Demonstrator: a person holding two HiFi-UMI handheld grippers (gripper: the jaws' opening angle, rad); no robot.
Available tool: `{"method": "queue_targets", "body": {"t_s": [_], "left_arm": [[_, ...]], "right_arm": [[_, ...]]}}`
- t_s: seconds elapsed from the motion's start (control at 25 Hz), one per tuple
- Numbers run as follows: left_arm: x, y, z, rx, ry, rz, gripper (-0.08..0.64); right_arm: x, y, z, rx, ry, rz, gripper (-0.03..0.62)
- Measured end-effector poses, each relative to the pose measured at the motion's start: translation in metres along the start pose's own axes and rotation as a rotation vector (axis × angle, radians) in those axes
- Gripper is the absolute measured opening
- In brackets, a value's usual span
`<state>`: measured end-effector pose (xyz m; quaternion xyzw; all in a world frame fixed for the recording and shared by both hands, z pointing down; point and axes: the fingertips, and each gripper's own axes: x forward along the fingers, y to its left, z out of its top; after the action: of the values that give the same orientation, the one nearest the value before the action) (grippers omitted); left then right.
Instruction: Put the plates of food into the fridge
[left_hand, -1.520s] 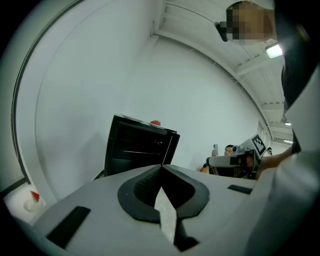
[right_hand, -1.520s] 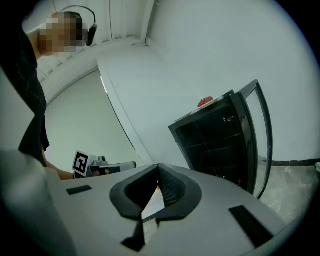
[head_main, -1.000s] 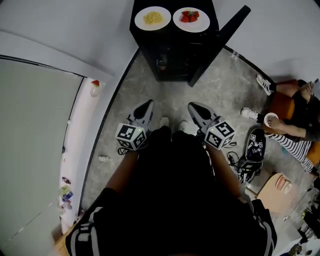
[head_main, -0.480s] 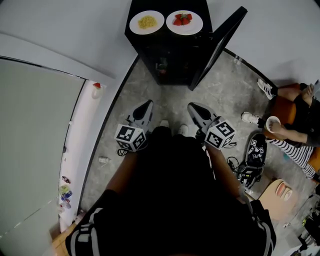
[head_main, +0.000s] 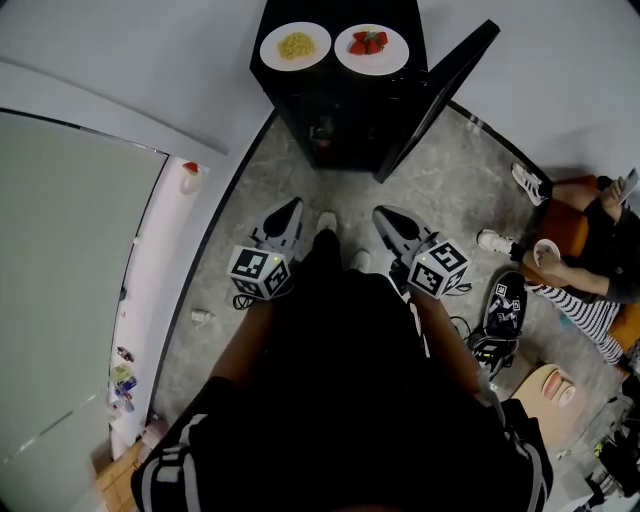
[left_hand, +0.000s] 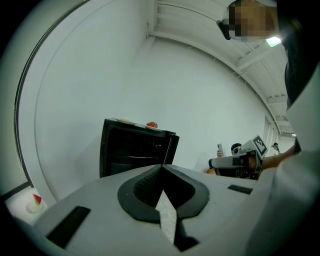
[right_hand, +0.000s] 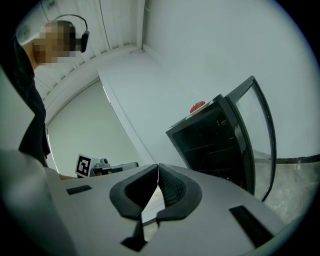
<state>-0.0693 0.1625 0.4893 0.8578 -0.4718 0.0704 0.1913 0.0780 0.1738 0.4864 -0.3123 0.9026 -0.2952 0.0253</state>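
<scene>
Head view: the plate of yellow food (head_main: 295, 46) and the plate of strawberries (head_main: 371, 49) rest side by side on top of the black fridge (head_main: 345, 120), whose door (head_main: 440, 95) stands open. The left gripper (head_main: 293, 207) and right gripper (head_main: 383, 213) point toward it from well back. Left gripper view: jaws together, nothing between them. Right gripper view: jaws likewise together and empty. The plates are probably stiff, smooth and breakable, and the food is loose. Take hold at a bare rim and keep each plate level.
</scene>
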Motion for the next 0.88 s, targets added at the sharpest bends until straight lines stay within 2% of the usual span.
{"method": "queue_targets", "body": {"t_s": [0.48,0.88], "left_arm": [[0.041,0.021,0.014,0.007,0.007,-0.063,0.021],[0.075,0.079,0.034,-0.008,0.019,-0.1,0.021]], "right_arm": [[0.024,-0.023,0.018,0.009,-0.005,-0.057,0.025],[0.08,-0.044,0.04,0.009,-0.003,-0.1,0.025]]}}
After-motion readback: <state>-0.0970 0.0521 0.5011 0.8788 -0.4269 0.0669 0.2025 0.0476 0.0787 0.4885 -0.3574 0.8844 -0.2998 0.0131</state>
